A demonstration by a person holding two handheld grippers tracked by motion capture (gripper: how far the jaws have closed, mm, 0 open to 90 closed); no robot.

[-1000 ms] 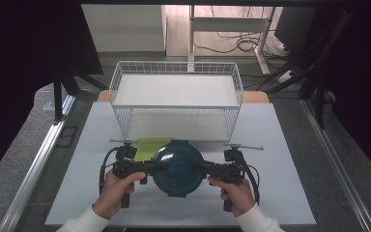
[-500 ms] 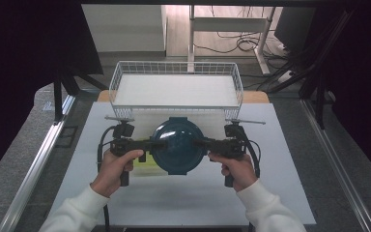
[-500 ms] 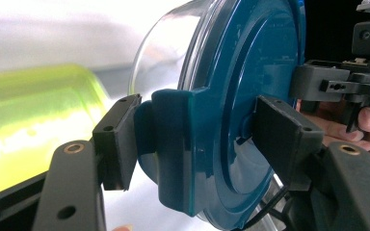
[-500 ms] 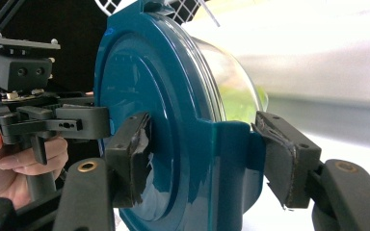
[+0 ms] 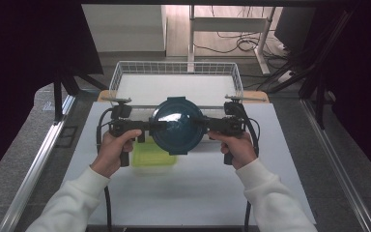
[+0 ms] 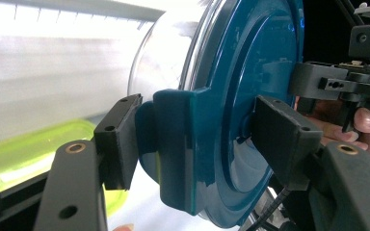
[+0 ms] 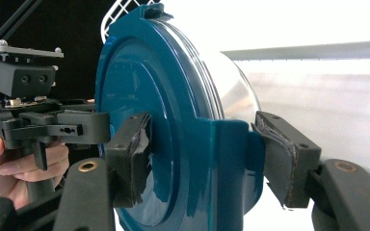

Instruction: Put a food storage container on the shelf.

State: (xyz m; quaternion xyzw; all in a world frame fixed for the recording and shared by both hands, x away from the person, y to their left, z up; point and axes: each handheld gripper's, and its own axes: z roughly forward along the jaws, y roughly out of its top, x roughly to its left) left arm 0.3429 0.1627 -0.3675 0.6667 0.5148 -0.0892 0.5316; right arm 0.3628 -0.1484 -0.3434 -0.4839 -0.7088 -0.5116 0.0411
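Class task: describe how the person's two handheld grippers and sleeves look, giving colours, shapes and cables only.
Both the left gripper and right gripper are black, pistol-handled tools with flat rectangular jaw pads on arms fastened by brass-coloured rivets. The right gripper's pads look frayed. A black cable trails from each. The person wears long white sleeves.

white wire basket (image 5: 116, 79), yellow-green lidded container (image 5: 152, 158), white table (image 5: 188, 188)

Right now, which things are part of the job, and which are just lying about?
In the job:
teal lidded container, clamped by left gripper and right gripper
wire basket ahead, likely

Lying about:
green container
white table mat
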